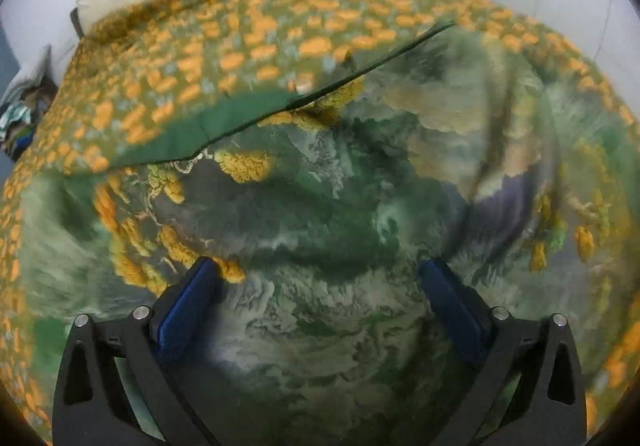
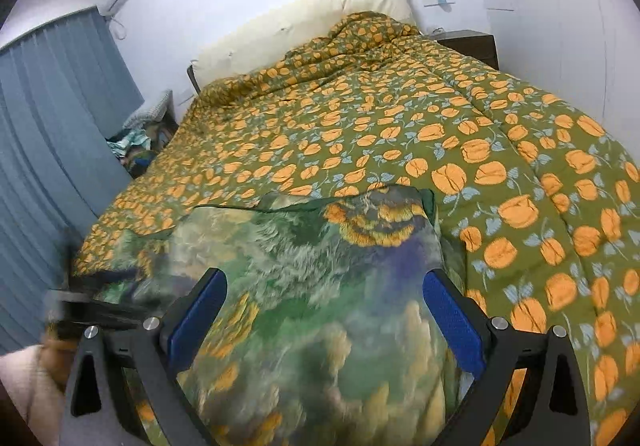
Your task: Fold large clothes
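A large garment with a green, grey and yellow floral print [image 1: 320, 214] lies on the bed, with a dark green hem [image 1: 248, 114] running across its far side. It also shows in the right wrist view [image 2: 320, 278]. My left gripper [image 1: 320, 274] is open, its blue pads [image 1: 188, 310] spread wide just above the cloth, holding nothing. My right gripper [image 2: 324, 286] is open too, its blue pads [image 2: 452, 318] spread over the near part of the garment. The left gripper appears blurred at the left of the right wrist view [image 2: 96, 298].
The bed is covered by an olive quilt with orange flowers [image 2: 400, 118]. A cream headboard [image 2: 304, 22] stands at the far end. Blue curtains [image 2: 48, 134] hang at the left, with a cluttered stand [image 2: 144, 138] beside them. A dark nightstand [image 2: 472, 44] sits at the far right.
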The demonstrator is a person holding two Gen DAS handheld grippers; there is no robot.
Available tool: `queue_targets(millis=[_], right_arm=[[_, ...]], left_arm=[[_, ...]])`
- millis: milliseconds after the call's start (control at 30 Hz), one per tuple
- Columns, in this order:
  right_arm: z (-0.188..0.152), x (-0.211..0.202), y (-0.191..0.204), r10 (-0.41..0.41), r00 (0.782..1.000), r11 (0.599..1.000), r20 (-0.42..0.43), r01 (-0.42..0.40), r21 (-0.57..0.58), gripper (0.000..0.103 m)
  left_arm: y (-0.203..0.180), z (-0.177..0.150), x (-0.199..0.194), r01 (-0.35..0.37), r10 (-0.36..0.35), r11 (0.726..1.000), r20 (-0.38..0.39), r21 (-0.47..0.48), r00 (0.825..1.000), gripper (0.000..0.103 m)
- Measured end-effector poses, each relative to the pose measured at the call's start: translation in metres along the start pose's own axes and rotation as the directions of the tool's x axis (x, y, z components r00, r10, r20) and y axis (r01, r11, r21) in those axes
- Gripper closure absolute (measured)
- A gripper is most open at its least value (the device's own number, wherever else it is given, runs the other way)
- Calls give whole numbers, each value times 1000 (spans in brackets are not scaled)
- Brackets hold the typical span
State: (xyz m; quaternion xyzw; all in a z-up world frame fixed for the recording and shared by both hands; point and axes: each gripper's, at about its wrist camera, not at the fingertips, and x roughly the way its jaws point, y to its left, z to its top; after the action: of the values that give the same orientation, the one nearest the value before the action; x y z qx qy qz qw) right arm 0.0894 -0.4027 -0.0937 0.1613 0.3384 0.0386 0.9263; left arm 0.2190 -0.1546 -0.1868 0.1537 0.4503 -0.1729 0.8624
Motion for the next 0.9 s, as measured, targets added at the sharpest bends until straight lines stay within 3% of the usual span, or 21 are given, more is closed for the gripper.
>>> queue_targets(millis=[100,267,400,500,633,767,900], right_arm=[[-13,-10,-1,-6,1000,1000,-18,6,-3,5],[-32,-28,2,0,1000,1000,-7,0,-11,5],[-43,-32,1,-7,1000,1000,14,6,4,5],[-52,-22,-8,-31,999,998,-19,32,50,5],[-57,-25,-26,-53,998,994,-28,56,99,5],[-65,-23,-55,-82,995,975,-56,92,202,5],[-78,-5,-78,-16,993,938,-120,57,341,4]], left_arm=[[6,7,-7,19,-20,999,-5,-38,1000,0],[6,-11,-67,49,-49,999,61,-8,997,1],[-13,-38,-46,-6,5,998,8,63,1000,0],[-7,-40,-34,-2,2,1000,8,10,1000,0],[-7,-31,-58,3,-3,1000,1,4,1000,1],[-13,-24,-105,107,-107,994,71,-5,992,1],[-31,-4,-124,220,-220,975,86,6,972,1]])
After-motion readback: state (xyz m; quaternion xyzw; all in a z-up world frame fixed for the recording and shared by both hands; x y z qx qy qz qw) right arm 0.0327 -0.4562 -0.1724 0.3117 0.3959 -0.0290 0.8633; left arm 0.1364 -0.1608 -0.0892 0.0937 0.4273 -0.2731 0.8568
